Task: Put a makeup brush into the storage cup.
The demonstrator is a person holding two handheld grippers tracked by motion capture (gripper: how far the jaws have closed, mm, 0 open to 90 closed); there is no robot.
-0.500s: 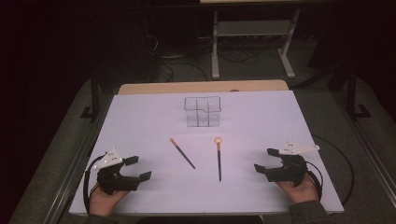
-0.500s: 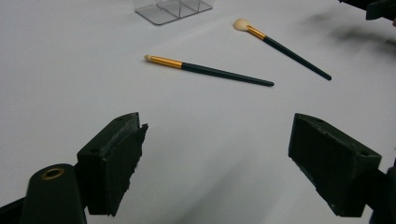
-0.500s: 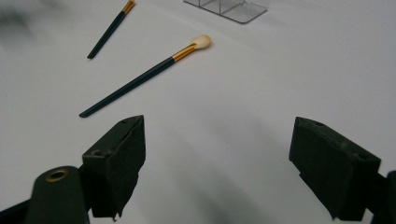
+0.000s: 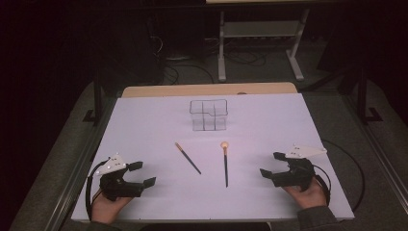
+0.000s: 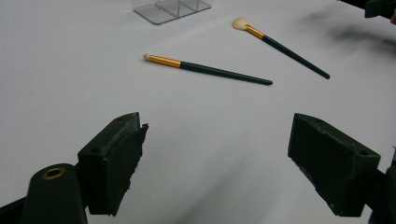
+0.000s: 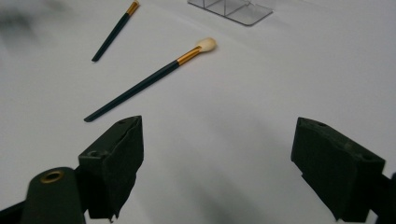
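Two makeup brushes with dark handles and gold ferrules lie on the white table (image 4: 144,120). The thin-tipped brush (image 4: 187,158) (image 5: 205,69) (image 6: 114,31) lies slanted left of centre. The round-tipped brush (image 4: 225,163) (image 5: 280,46) (image 6: 149,80) lies almost straight beside it. Behind them stands a clear divided organizer (image 4: 208,114) (image 5: 170,8) (image 6: 231,8). My left gripper (image 4: 142,174) (image 5: 215,165) rests open near the front left, jaws wide with nothing between them. At the front right, my right gripper (image 4: 273,164) (image 6: 217,168) is also open and holds nothing.
A wooden strip (image 4: 207,89) borders the table's far edge. Beyond it, on the dark floor, stand a metal frame (image 4: 260,43) and loose cables (image 4: 187,72). Grey rails (image 4: 77,168) run along both table sides.
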